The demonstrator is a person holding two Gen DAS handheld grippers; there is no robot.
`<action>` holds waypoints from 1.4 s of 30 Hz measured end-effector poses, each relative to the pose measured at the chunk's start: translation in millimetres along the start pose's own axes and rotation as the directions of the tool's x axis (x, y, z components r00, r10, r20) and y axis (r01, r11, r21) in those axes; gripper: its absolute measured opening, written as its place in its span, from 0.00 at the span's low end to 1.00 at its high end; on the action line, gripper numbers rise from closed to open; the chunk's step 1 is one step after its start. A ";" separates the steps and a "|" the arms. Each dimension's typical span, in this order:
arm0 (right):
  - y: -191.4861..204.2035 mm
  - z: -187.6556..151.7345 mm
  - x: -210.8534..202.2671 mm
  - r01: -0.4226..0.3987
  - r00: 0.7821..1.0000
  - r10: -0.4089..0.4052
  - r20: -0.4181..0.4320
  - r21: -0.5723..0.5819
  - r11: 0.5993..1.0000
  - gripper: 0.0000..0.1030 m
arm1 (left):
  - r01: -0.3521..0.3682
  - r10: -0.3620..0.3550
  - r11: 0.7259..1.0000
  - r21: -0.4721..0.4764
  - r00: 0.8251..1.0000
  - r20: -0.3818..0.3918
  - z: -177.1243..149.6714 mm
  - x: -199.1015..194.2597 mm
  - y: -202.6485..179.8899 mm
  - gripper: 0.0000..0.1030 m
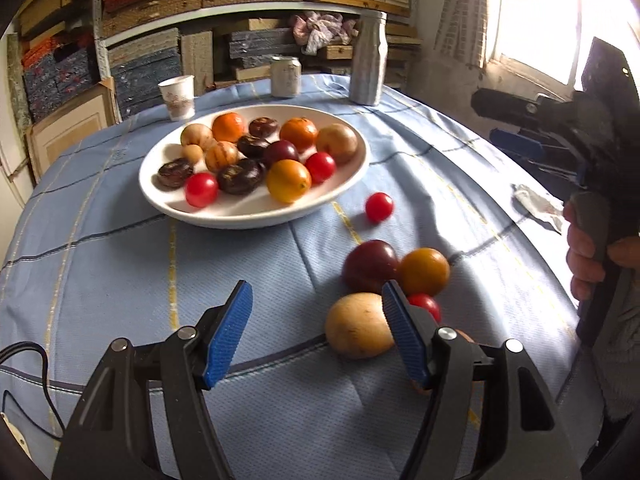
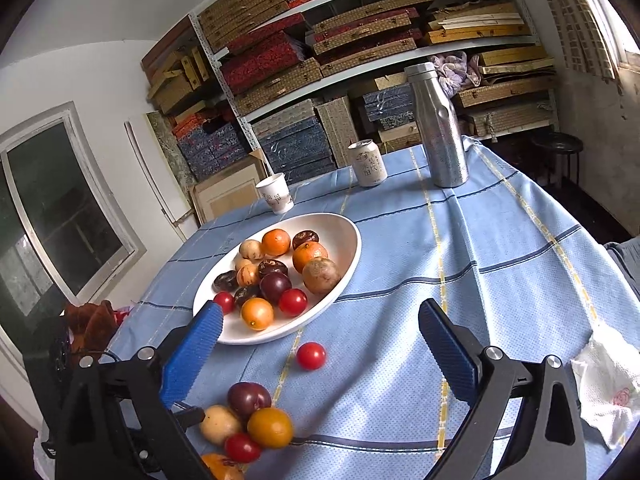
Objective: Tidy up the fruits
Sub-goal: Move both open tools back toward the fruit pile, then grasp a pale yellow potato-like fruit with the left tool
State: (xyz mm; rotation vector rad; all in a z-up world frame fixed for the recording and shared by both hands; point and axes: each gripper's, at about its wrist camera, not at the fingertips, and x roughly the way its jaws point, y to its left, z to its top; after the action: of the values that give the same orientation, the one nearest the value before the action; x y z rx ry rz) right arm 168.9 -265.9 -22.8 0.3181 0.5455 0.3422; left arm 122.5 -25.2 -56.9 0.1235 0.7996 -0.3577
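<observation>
A white plate point(image 1: 160, 196) point(image 2: 352, 240) holds several fruits: oranges, dark plums, tan fruits and red tomatoes. On the blue tablecloth, one red tomato point(image 1: 379, 207) point(image 2: 311, 355) lies loose near the plate. Closer in is a cluster of a dark plum point(image 1: 370, 266) point(image 2: 249, 399), an orange fruit point(image 1: 424, 271) point(image 2: 270, 427), a tan fruit point(image 1: 358, 325) point(image 2: 219, 424) and a small red tomato point(image 1: 426, 305) point(image 2: 241, 447). My left gripper point(image 1: 316, 296) is open and empty, its right finger just in front of the cluster. My right gripper point(image 2: 320, 316) is wide open and empty above the cloth, short of the plate.
A paper cup point(image 1: 178, 96), a drink can point(image 1: 285, 76) and a metal bottle point(image 1: 368, 58) stand along the table's far edge. A crumpled tissue point(image 2: 604, 392) lies at the right. A hand point(image 1: 580, 256) holds the right gripper's handle. Shelves of boxes fill the back wall.
</observation>
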 end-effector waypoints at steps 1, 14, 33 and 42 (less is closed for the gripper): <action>0.7 0.1 -0.1 0.001 1.000 -0.001 0.000 0.000 1.000 0.96 | -0.002 0.003 1.000 0.014 1.000 -0.007 -1.0 1.4 -3.2 0.70; -0.2 0.9 -1.0 -0.002 1.000 0.002 -0.003 0.002 1.000 0.96 | 0.035 -0.033 0.999 0.020 0.995 -0.094 -0.5 19.4 -5.3 0.70; 0.9 3.6 -5.4 -0.007 1.000 0.007 0.011 0.003 1.000 0.96 | -0.084 0.084 0.996 -0.001 0.992 -0.090 -17.5 6.9 30.2 0.83; 1.2 2.9 -3.8 -0.014 1.000 0.014 -0.009 0.013 1.000 0.96 | -0.011 0.010 1.000 -0.008 0.994 -0.113 -12.3 18.4 24.1 0.54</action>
State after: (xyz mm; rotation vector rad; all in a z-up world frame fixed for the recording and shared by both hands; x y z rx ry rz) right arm 167.2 -266.9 -18.3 0.3335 0.5549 0.3538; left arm 134.6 -4.7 -79.3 0.1408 0.9114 -0.3397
